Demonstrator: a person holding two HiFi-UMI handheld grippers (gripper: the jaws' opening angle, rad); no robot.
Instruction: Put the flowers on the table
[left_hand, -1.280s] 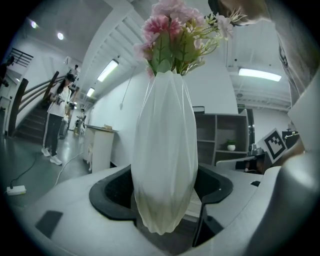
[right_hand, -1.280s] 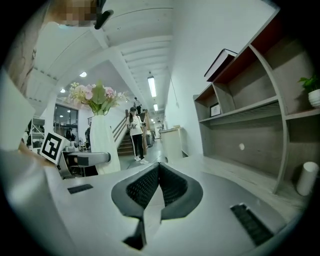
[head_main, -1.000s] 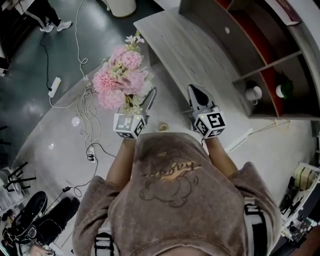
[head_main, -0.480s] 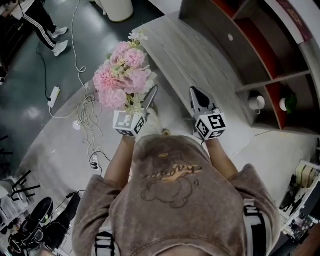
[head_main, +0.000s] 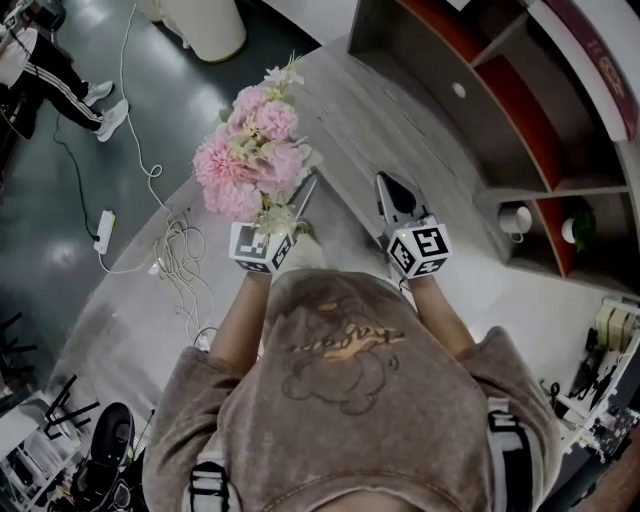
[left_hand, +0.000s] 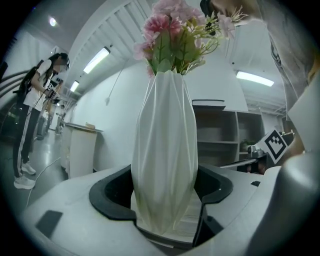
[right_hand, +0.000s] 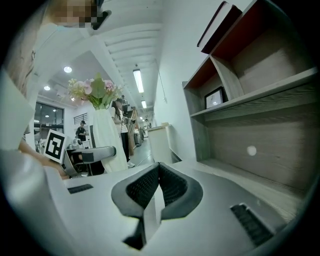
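the left tool (head_main: 297, 205) is closed on the white vase (left_hand: 165, 155) of pink flowers (head_main: 250, 150) at the counter (head_main: 400, 120) edge; the right tool (right_hand: 159, 172) has its jaws together, empty

Cool, even light comes from ceiling strip lights (left_hand: 97, 60), bright and slightly blown out in both gripper views. The white vase (left_hand: 165, 150) takes it softly, with faint shading in its folds. At far left the glossy dark floor (head_main: 45, 250) throws back pale glare patches. Both gripper views bulge fisheye-fashion, black at the corners and blurred at their near edges. The head view bends straight lines toward its rim.
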